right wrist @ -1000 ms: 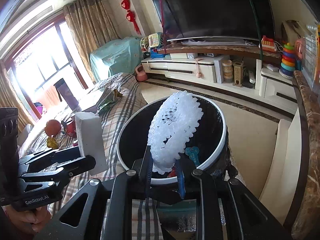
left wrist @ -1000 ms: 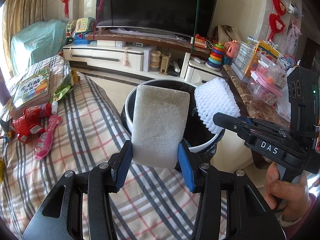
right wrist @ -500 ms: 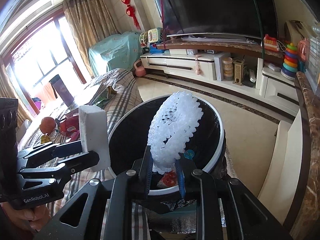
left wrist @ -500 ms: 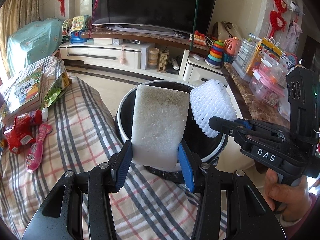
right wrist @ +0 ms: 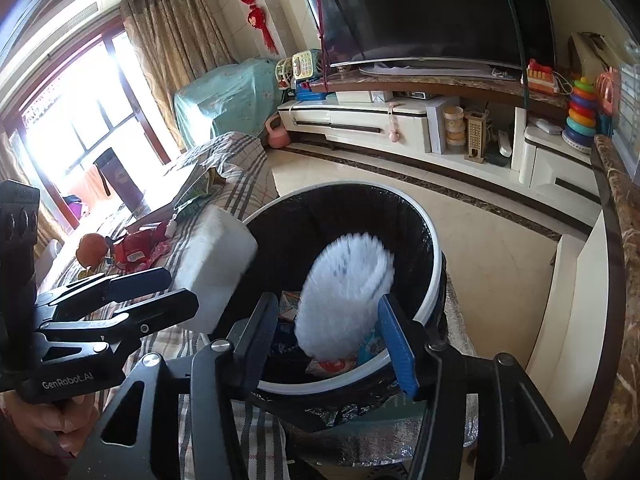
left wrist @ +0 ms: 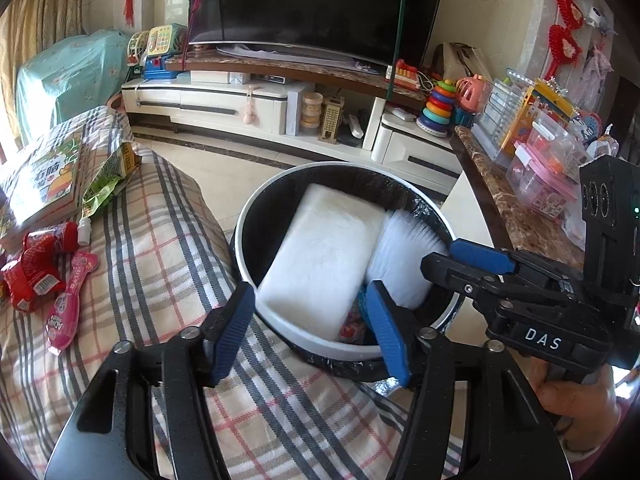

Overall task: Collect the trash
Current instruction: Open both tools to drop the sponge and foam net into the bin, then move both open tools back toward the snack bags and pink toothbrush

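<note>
My left tongs and right tongs have just been opening and hold nothing. The white foam block and foam net, both blurred, sit past my tips over the black bin. A checked blanket lies under my left tongs, and a big TV stands far ahead.

Bright daylight glares through the window; fisheye-bent edges, motion blur mid-frame.

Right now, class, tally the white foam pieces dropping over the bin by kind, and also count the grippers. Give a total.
White foam block: 1
White foam fruit net: 1
Grippers, left gripper and right gripper, jaws just opened, touching neither piece: 2
Total: 4
</note>
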Demonstrator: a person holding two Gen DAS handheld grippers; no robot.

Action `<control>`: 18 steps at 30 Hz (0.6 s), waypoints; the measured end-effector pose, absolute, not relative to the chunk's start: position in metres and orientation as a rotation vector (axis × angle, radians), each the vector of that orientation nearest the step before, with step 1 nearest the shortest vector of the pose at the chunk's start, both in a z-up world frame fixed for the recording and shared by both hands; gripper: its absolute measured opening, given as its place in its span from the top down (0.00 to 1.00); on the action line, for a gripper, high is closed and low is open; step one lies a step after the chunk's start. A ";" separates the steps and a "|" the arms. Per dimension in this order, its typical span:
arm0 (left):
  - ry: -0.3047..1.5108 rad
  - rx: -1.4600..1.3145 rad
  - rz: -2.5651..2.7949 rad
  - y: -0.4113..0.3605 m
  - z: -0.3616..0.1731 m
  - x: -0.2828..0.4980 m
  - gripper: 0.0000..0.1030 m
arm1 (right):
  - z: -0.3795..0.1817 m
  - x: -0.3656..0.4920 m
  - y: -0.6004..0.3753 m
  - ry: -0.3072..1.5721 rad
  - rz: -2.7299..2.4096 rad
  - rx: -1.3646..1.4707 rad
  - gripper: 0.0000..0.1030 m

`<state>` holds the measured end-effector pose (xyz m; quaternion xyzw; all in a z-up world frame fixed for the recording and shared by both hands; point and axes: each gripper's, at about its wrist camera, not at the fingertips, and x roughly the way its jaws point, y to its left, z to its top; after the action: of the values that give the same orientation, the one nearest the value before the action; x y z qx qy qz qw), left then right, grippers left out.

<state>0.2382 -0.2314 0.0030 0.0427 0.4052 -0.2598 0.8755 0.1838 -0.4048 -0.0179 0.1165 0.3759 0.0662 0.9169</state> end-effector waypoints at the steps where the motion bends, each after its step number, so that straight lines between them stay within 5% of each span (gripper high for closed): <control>1: 0.847 0.085 -0.541 -0.230 0.002 0.238 0.38 | -0.018 0.183 -0.405 0.773 0.136 0.242 0.44; 7: 0.852 0.065 -0.510 -0.215 -0.005 0.229 0.34 | -0.017 0.174 -0.405 0.761 0.137 0.260 0.36; 12: 0.874 0.012 -0.468 -0.190 -0.017 0.217 0.31 | -0.016 0.166 -0.393 0.744 0.161 0.271 0.15; 18: 0.889 -0.041 -0.409 -0.154 -0.027 0.204 0.30 | -0.017 0.161 -0.367 0.744 0.209 0.263 0.09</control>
<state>0.2041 -0.1541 -0.0266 -0.0198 0.4270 -0.1964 0.8824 0.1609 -0.3667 -0.0165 0.1278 0.3617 0.1016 0.9179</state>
